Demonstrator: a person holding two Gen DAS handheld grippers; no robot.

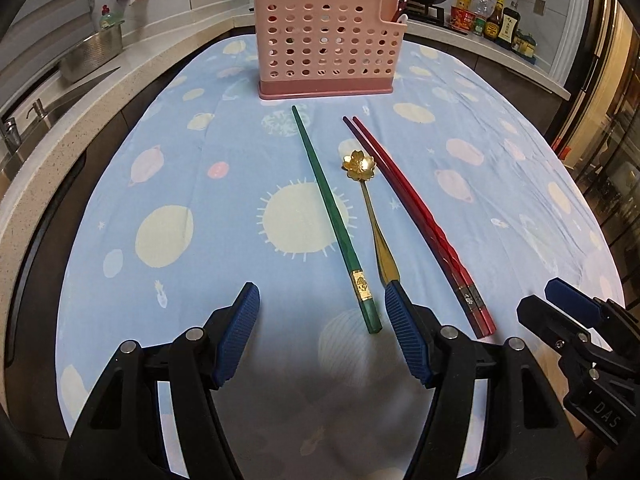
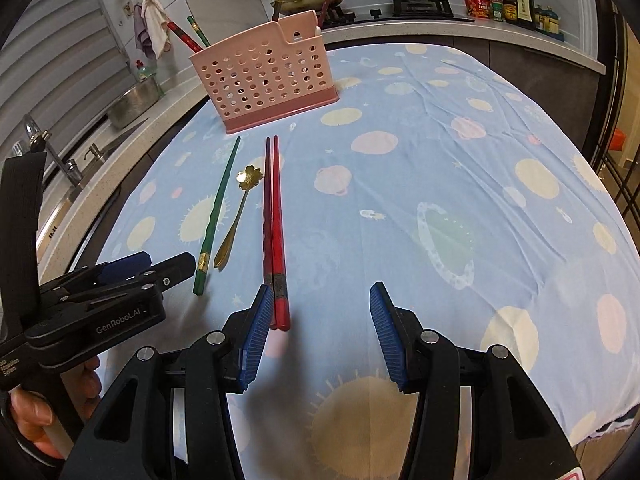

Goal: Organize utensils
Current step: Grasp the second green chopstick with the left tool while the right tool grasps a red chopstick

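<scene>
Pink holder (image 1: 326, 40) is being kept behind the chopsticks (image 1: 416, 220), probably for easy loading; both grippers (image 1: 322, 332) (image 2: 316, 320) are being held released, empty.

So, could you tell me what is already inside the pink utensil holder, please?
Chopsticks poke out of the pink utensil holder: a red one and a green one at one end, darker sticks at the other. Its walls cover their lower parts.

A perforated pink utensil holder (image 1: 326, 44) stands upright on the table, several chopsticks already inside. Before it lie, side by side, a green chopstick (image 1: 334, 220), a gold flower-bowled spoon (image 1: 370, 204) and a touching pair of red chopsticks (image 1: 416, 220).
</scene>
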